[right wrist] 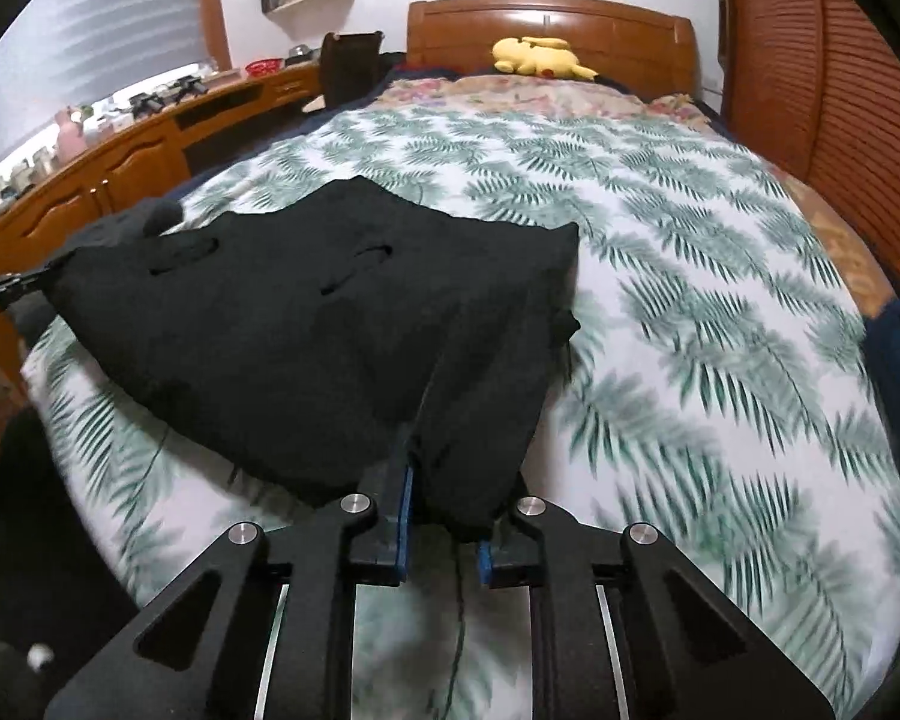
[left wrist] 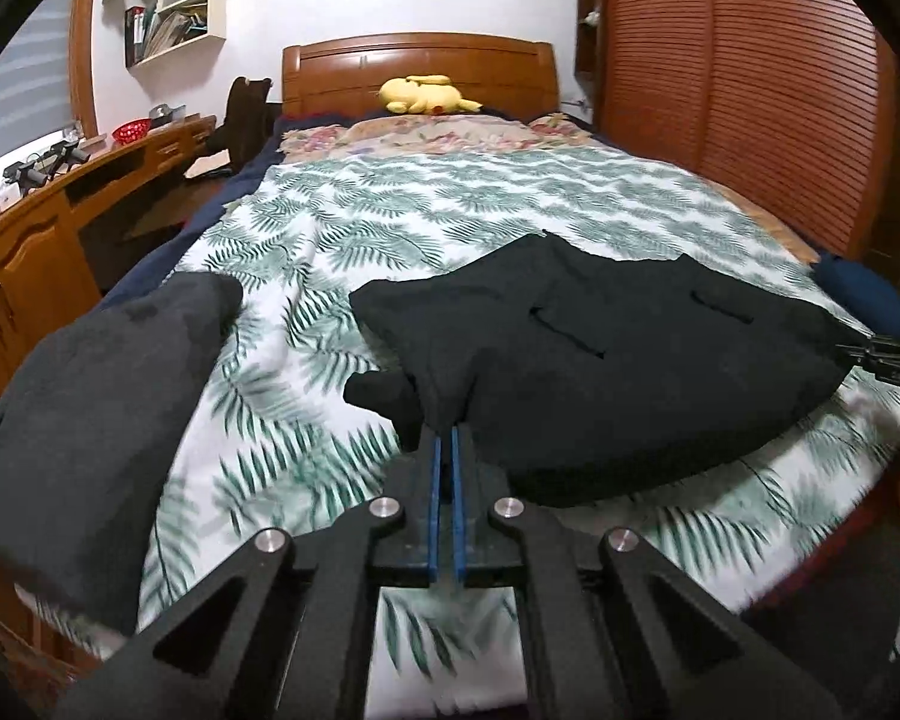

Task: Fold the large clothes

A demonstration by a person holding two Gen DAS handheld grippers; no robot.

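Both tools, your left (left wrist: 447, 441) and right (right wrist: 444, 480), are clamped on near corners of the black garment (left wrist: 618, 354) lifted off the bed (left wrist: 306, 240); uneven pulling could slip the bunched right corner free.

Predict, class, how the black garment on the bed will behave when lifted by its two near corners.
The black garment probably goes floppy: it already sags between the left gripper and right gripper. Its bunched cloth looks thick, so likely fairly heavy. It should drag, not slide, over the leaf-print sheet.
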